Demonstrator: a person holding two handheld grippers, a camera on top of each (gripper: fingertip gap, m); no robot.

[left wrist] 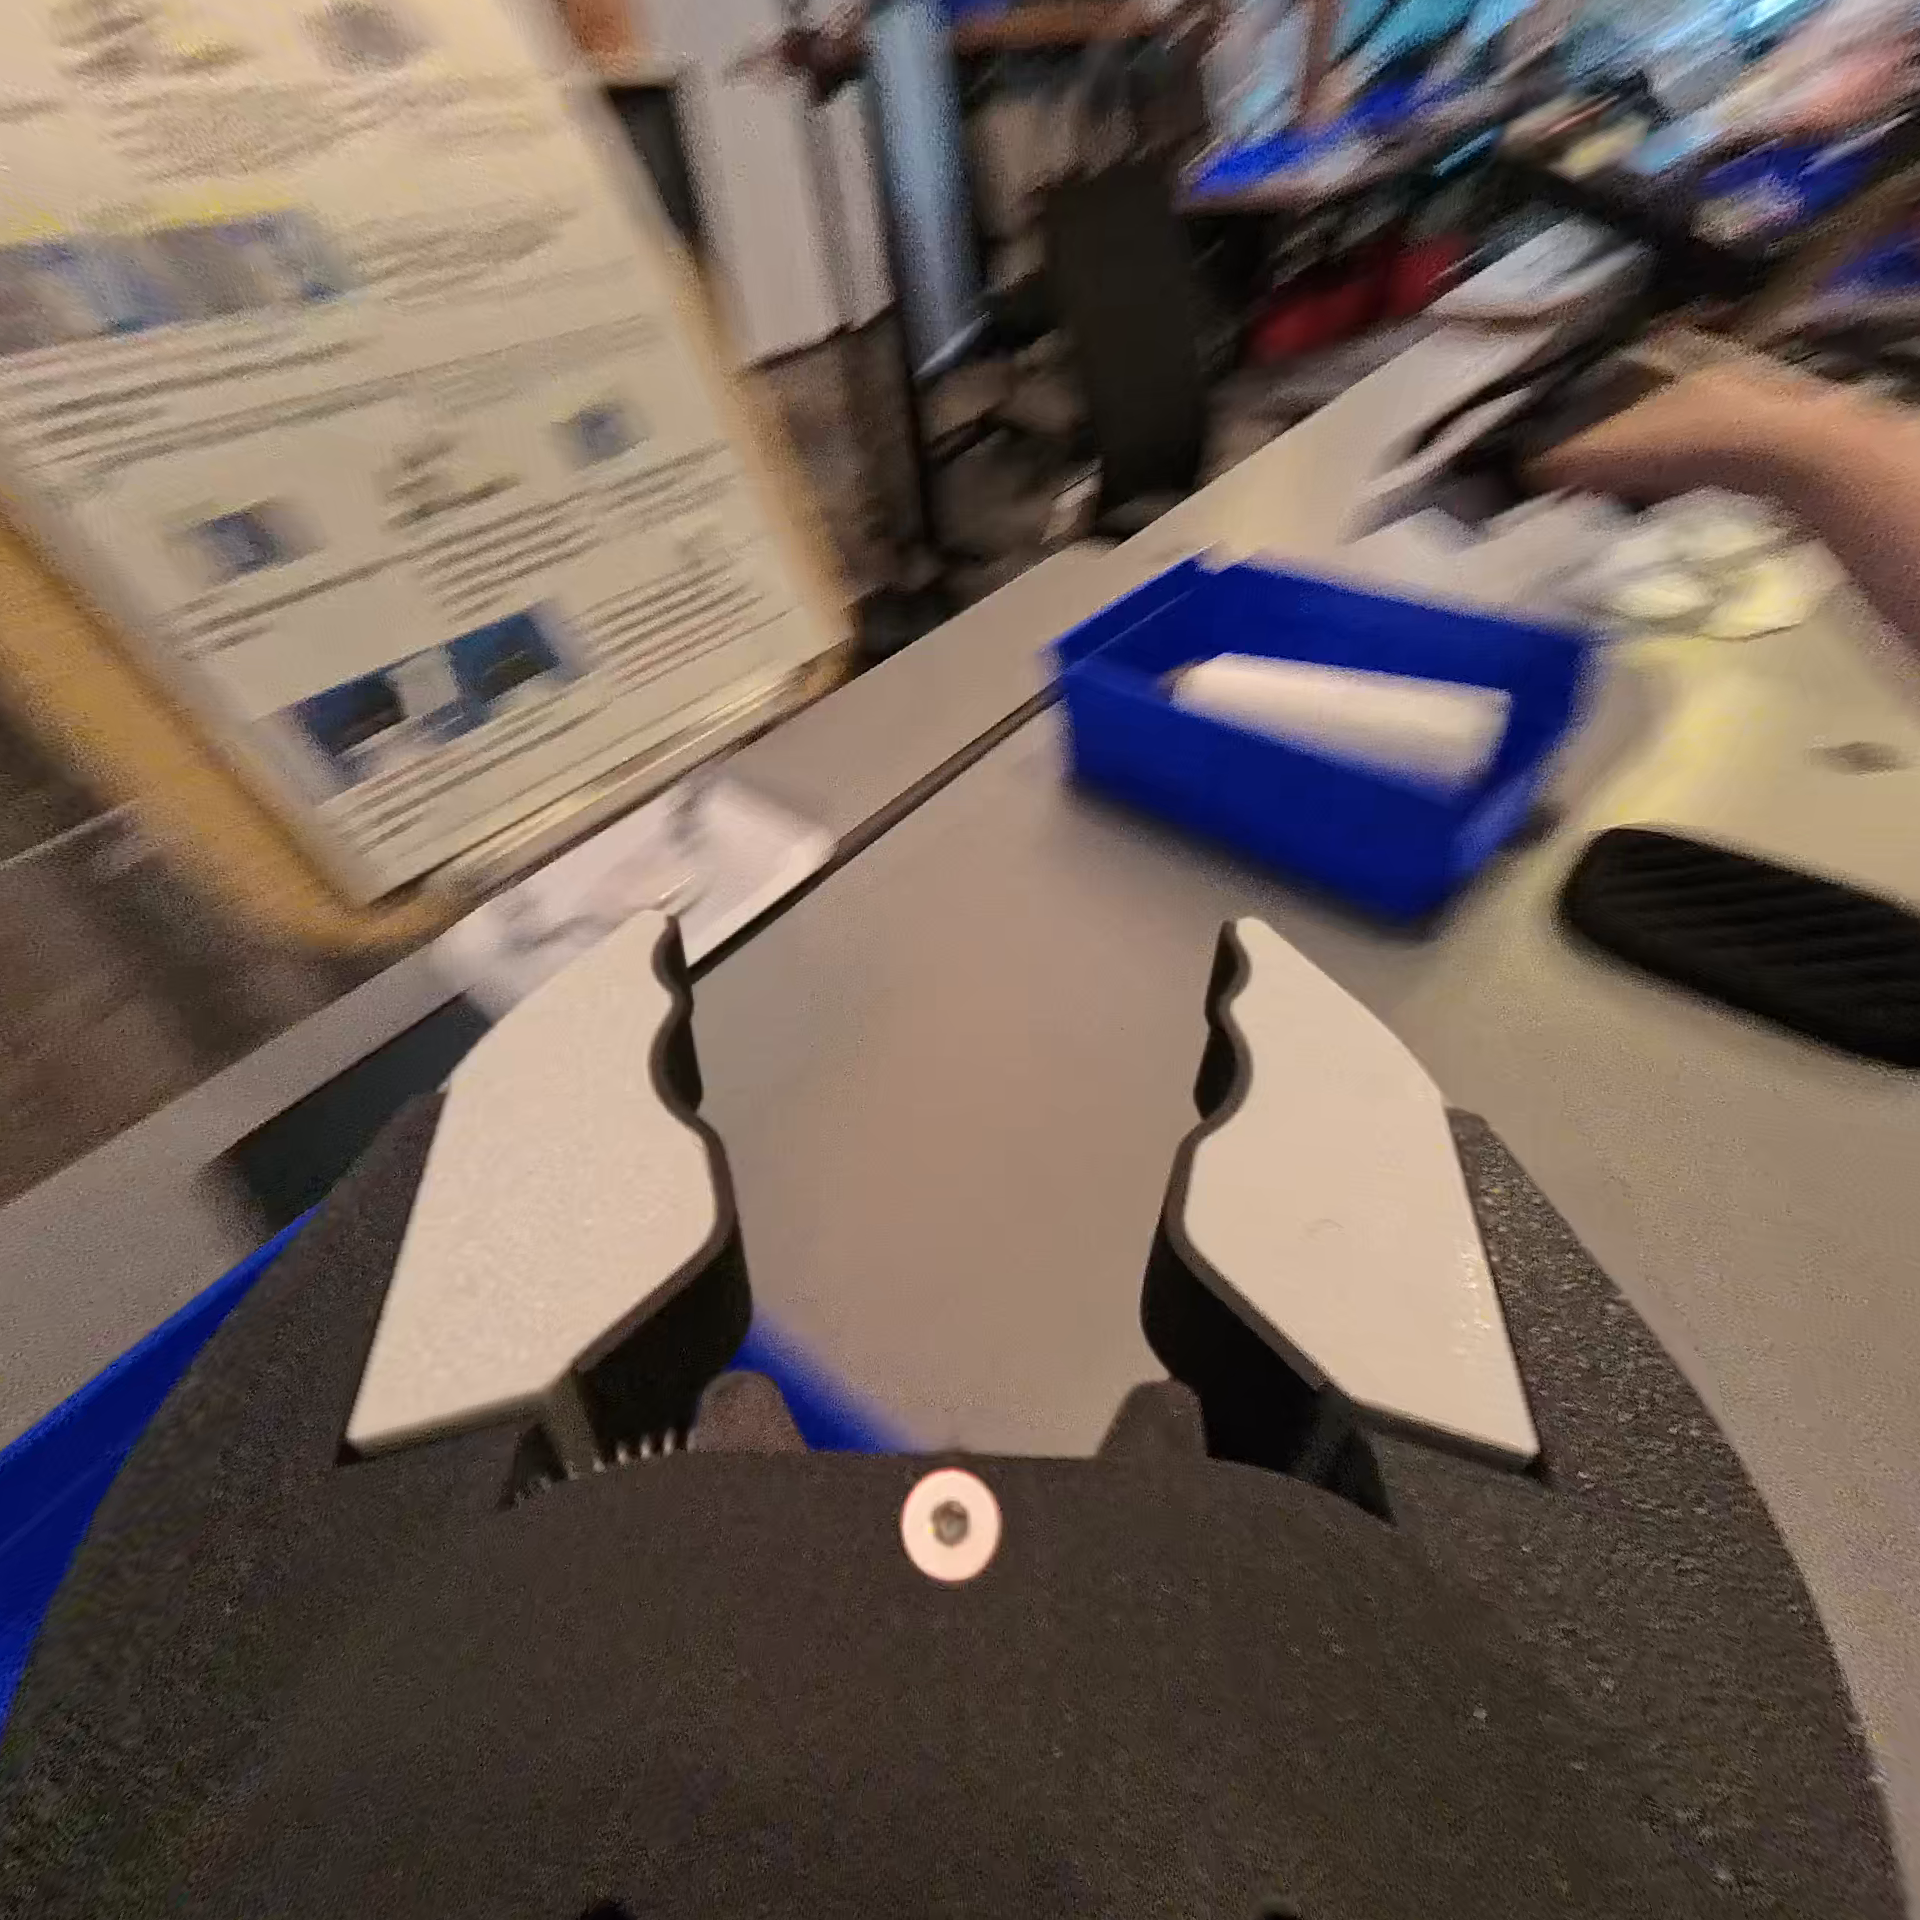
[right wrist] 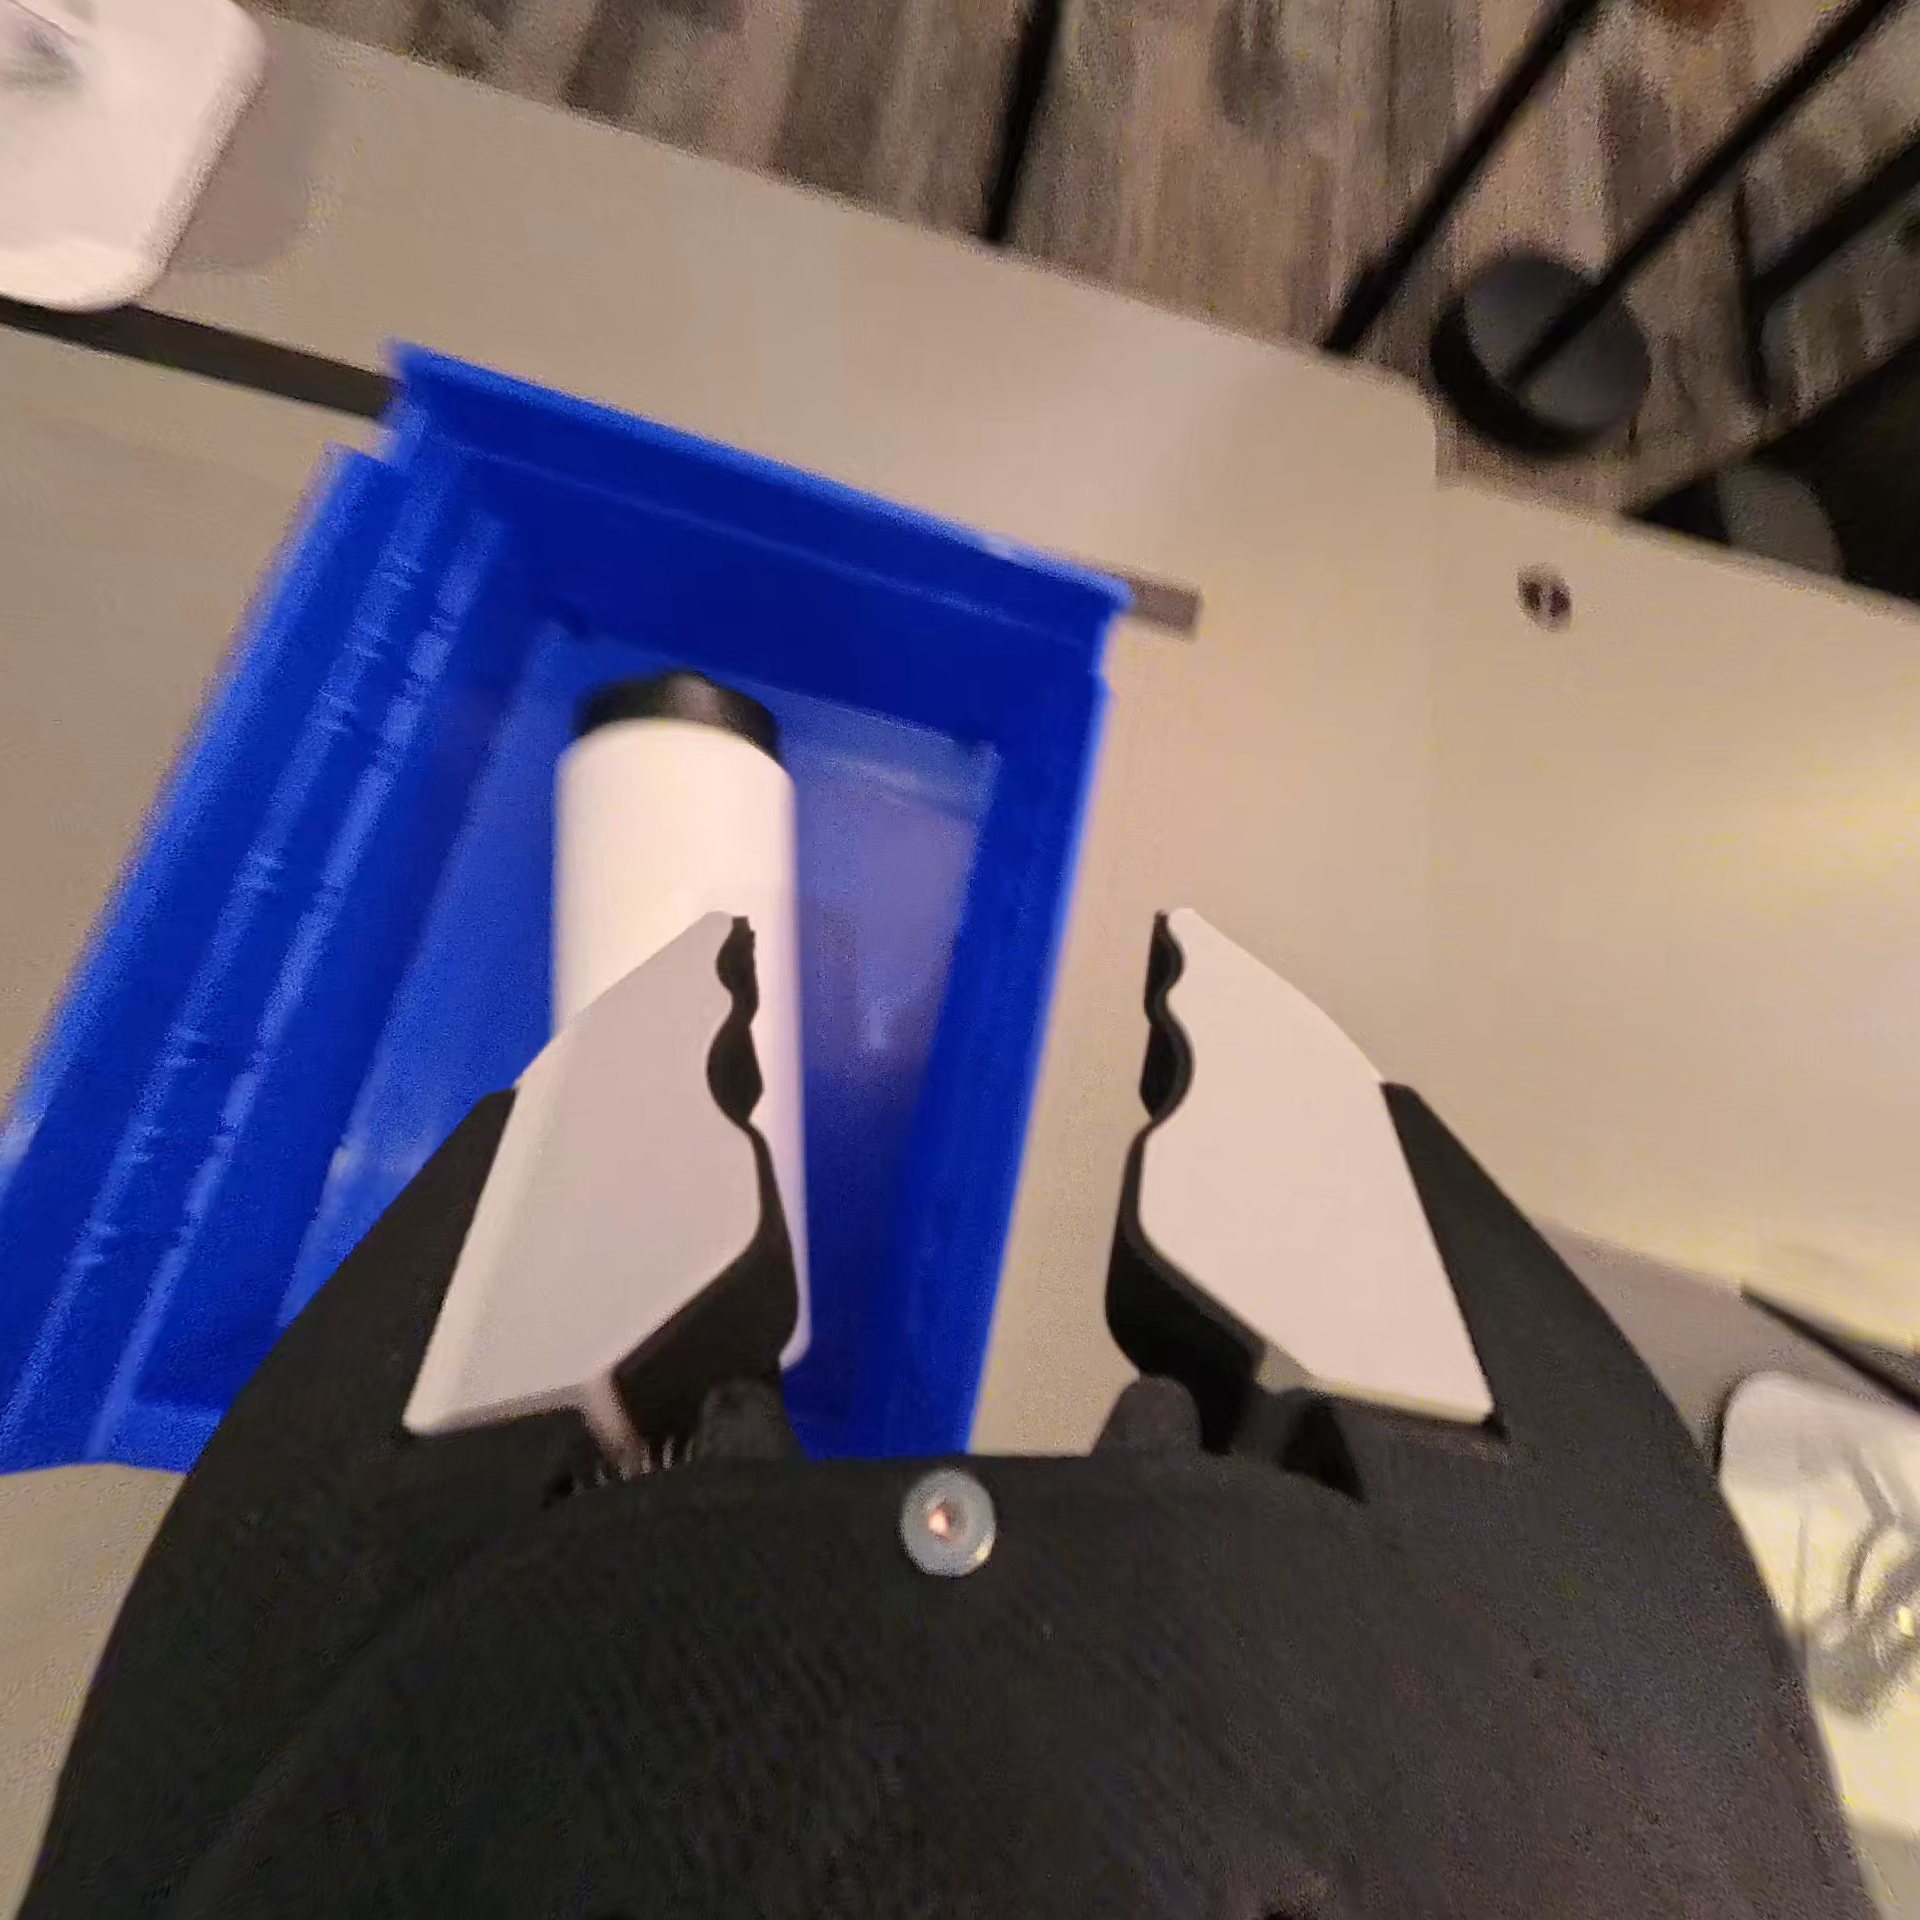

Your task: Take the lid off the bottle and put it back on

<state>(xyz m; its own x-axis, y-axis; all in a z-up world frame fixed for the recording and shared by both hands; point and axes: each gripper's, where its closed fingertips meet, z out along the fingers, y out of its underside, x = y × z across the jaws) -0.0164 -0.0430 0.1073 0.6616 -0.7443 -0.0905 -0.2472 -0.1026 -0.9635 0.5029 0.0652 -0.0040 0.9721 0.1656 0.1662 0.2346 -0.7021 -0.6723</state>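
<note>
A white bottle [right wrist: 675, 873] with a black lid [right wrist: 681, 707] lies on its side in a blue bin [right wrist: 1039, 831]. My right gripper [right wrist: 951, 930] is open and empty, hovering above the bin's near end; its left finger covers part of the bottle. In the left wrist view the bottle [left wrist: 1340, 717] lies in the bin [left wrist: 1299, 821] far ahead to the right; the lid is not visible there. My left gripper [left wrist: 951, 935] is open and empty over bare grey table [left wrist: 935, 1143], well short of the bin.
A black ribbed oval object [left wrist: 1756, 935] lies right of the bin. A poster board [left wrist: 343, 468] stands at the left, past the table edge. A person's arm [left wrist: 1766, 447] reaches in at the far right. A blue edge [left wrist: 125, 1403] shows under my left gripper. Both views are blurred.
</note>
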